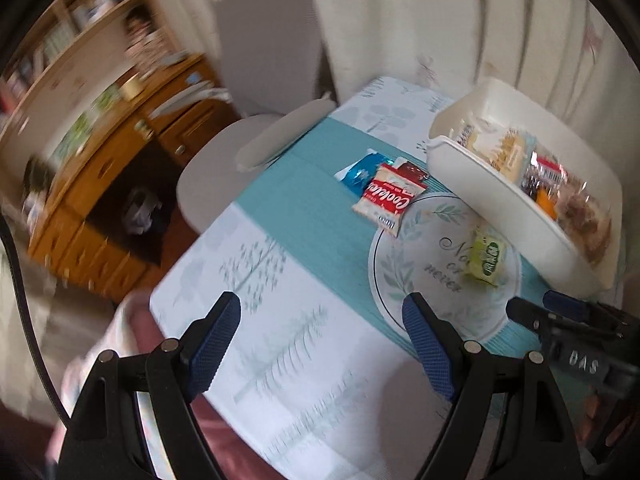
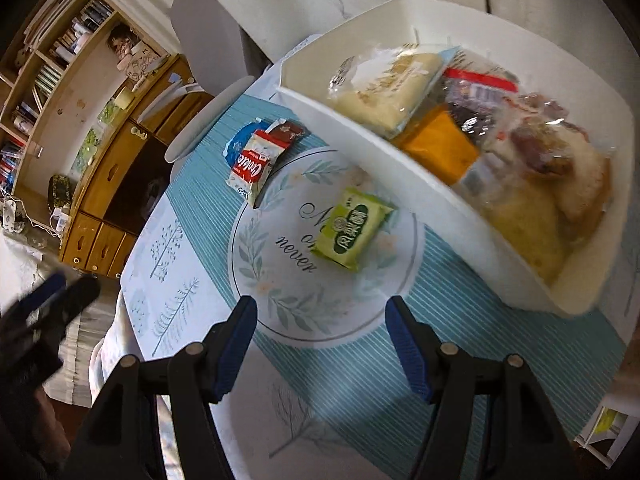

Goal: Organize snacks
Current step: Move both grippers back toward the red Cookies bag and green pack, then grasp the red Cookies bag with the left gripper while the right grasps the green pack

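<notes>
A white bin (image 1: pixel 492 196) (image 2: pixel 400 152) full of wrapped snacks stands at the table's far right. On the round printed mat (image 2: pixel 280 280) (image 1: pixel 424 280) lies a green snack packet (image 2: pixel 352 228) (image 1: pixel 485 255). Beyond it sit a red-and-white cookie packet (image 1: pixel 390 199) (image 2: pixel 255 168), a blue packet (image 1: pixel 360 172) (image 2: pixel 239 141) and a brown packet (image 2: pixel 287 131). My left gripper (image 1: pixel 322 334) hangs open over the white cloth, left of the mat. My right gripper (image 2: pixel 320 338) is open above the mat's near edge, empty, short of the green packet. It also shows at the left wrist view's right edge.
A teal runner (image 2: pixel 440 360) crosses the tablecloth. A grey chair (image 1: pixel 248 152) stands at the table's far side. Wooden drawers and shelves (image 1: pixel 100 208) line the left wall, and curtains (image 1: pixel 480 20) hang behind the bin.
</notes>
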{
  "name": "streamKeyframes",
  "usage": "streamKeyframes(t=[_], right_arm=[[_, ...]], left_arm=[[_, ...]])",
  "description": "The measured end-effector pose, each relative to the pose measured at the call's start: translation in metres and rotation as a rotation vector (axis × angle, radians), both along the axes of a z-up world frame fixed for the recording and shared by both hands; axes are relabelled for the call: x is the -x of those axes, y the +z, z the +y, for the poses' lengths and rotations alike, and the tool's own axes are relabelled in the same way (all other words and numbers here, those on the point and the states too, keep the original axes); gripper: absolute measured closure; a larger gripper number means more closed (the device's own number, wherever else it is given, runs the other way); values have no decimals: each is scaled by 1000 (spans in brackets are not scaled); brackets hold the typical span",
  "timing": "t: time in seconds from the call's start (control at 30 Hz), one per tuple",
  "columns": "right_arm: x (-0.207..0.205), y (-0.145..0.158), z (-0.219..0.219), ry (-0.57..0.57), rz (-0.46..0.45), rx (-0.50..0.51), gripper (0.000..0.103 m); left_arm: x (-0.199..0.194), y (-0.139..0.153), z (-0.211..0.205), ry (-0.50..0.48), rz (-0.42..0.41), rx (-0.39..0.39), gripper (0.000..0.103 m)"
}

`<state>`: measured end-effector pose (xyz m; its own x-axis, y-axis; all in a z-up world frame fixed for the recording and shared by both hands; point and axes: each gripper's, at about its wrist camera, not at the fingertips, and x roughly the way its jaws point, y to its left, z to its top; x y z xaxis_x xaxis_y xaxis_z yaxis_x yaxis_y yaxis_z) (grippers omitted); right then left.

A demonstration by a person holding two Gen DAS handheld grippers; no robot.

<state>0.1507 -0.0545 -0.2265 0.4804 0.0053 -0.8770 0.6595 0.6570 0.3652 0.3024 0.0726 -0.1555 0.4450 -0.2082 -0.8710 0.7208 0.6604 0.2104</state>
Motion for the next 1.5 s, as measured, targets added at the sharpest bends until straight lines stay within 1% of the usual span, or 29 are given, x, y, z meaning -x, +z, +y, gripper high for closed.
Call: streamKeyframes(t=[0.07, 0.17, 0.23, 0.33, 0.4, 0.53, 0.67, 0.77, 0.87, 1.03, 1.13, 1.23, 1.27, 1.33, 1.4, 1.43, 1.5], right_arm=[[-6, -7, 1, -5, 16, 3, 36], [-15, -17, 3, -13, 38, 20, 36], [-21, -24, 3, -15, 49, 34, 36], [-28, -34, 3, -25, 64, 51, 36], [-31, -40, 2, -30, 72, 64, 36], [-39, -51, 3, -24, 77, 92, 36], [-45, -58, 3, -8, 73, 117, 36], [-47, -59, 4, 10, 58, 145, 36], [-51, -59, 6, 22, 56, 175, 35], [-58, -62, 7, 43, 63, 226, 36], [-64, -63, 6, 59, 68, 257, 36], [-70, -64, 5, 88, 78, 294, 36], [-72, -64, 4, 97, 81, 304, 37], [-73, -64, 3, 104, 84, 320, 44], [-73, -63, -1, 121, 73, 333, 55], [-74, -63, -3, 131, 67, 334, 55], [-74, -62, -7, 142, 56, 322, 58]], left_arm=[[-7, -9, -13, -51, -3, -28, 21], [-25, -26, -36, -129, 48, -47, 21], [-33, -37, -49, -161, 82, -52, 21], [-44, -55, -68, -194, 109, -58, 21], [-52, -69, -79, -187, 125, -53, 21], [-62, -93, -96, -177, 190, -24, 21], [-68, -111, -111, -173, 188, -18, 21], [-76, -122, -118, -154, 210, 3, 21], [-85, -129, -125, -140, 206, 18, 21], [-95, -137, -133, -117, 271, 81, 21], [-97, -143, -138, -118, 291, 83, 21], [-97, -146, -141, -112, 276, 77, 21], [-97, -146, -141, -109, 275, 80, 21], [-98, -146, -141, -98, 269, 86, 24], [-97, -147, -141, -88, 256, 81, 31], [-97, -147, -141, -84, 248, 76, 32], [-97, -147, -141, -76, 233, 70, 39]])
